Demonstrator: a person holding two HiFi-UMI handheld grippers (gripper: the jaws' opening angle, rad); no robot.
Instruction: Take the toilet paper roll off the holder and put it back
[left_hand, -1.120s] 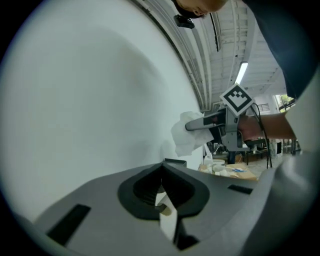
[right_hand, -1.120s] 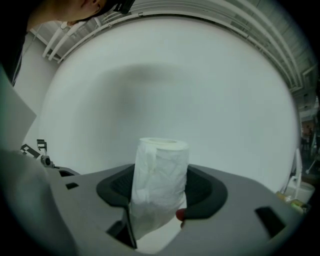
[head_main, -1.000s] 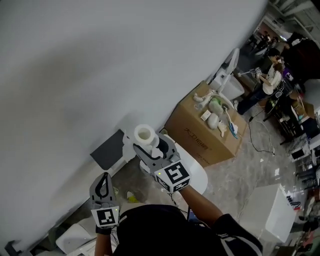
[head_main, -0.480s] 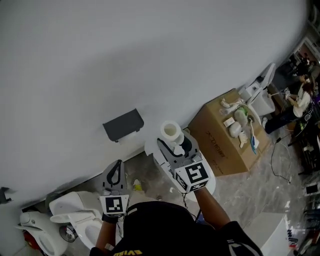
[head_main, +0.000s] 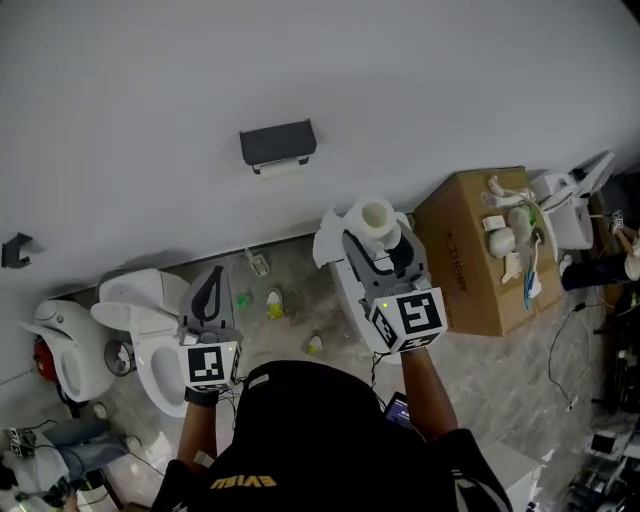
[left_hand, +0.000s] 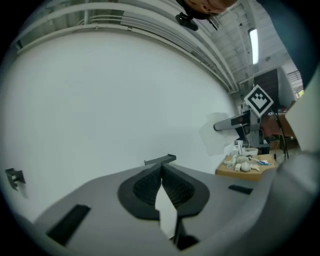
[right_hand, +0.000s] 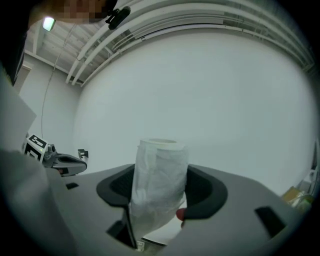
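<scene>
The toilet paper roll (head_main: 377, 214) is grasped upright between the jaws of the right gripper (head_main: 379, 238), off the holder (head_main: 278, 145). The dark holder is mounted on the white wall (head_main: 450, 80), up and to the left of the roll in the head view and well apart from it. The left gripper (head_main: 211, 281) is clenched on nothing, its jaws met at the tips

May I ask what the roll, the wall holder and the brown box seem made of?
The toilet paper roll: soft white paper, matte and crinkled. The holder: dark, smooth cover, plastic or coated metal; unclear. The box: brown cardboard, matte, printed side.
</scene>
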